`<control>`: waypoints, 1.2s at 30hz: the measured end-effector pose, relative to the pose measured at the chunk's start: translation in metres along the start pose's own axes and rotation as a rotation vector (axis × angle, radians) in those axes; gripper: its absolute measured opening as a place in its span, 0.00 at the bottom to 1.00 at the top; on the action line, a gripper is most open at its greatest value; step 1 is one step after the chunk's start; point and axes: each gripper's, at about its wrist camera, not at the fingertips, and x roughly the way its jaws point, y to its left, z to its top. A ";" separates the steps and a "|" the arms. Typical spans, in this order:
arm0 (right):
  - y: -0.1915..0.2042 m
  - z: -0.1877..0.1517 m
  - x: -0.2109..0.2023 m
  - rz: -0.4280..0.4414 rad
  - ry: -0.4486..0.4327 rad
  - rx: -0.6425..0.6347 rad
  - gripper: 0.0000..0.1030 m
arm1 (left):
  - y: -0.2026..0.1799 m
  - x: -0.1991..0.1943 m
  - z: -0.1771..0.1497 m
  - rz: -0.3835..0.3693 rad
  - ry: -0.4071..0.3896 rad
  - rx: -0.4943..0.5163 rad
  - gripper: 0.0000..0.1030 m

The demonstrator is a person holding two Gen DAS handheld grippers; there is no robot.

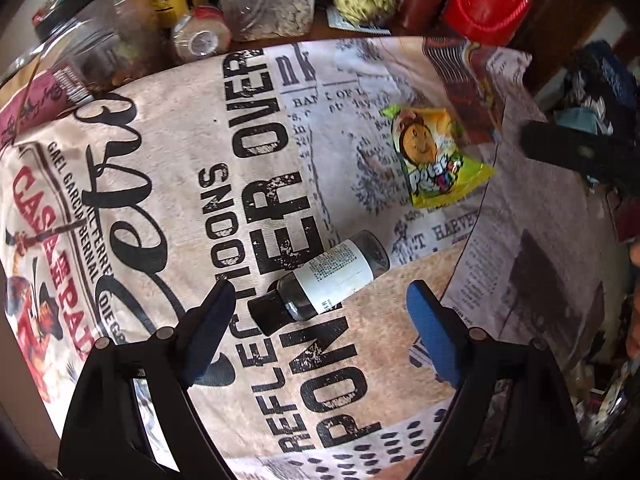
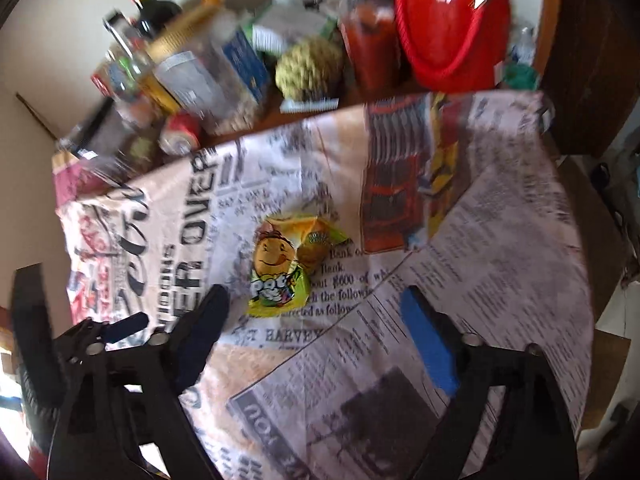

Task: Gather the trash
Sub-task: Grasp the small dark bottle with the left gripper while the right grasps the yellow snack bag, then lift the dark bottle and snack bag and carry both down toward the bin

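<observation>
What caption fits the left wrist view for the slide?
Open left gripper hovering over a small dark bottle lying on the newsprint tablecloth, snack packet beyond.

— What can I read from here?
— On the printed tablecloth (image 1: 256, 168), big black letters: "OVER", "PON" and "REFLEC". A red "CASA" sits at its left edge, with "GAEL GARCIA BERNAL" beside it, and lower down small print reads "HARVE".
— And the snack packet (image 1: 436, 156)?
— I make out "Pot" on it. The small bottle (image 1: 328, 280) has a white label, too fine to read.
</observation>
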 end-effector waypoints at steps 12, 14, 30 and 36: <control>0.020 0.005 0.049 -0.058 0.048 -0.095 0.36 | 0.006 0.010 -0.010 -0.024 -0.004 -0.021 0.53; 0.029 0.001 0.050 -0.103 0.054 -0.170 0.24 | 0.013 0.008 -0.010 -0.049 -0.014 -0.054 0.51; 0.004 -0.027 -0.044 -0.046 -0.047 -0.156 0.12 | -0.002 -0.024 -0.014 -0.088 -0.084 -0.151 0.27; -0.007 -0.029 -0.098 -0.007 -0.140 -0.159 0.12 | -0.023 -0.075 -0.018 -0.056 -0.186 -0.184 0.27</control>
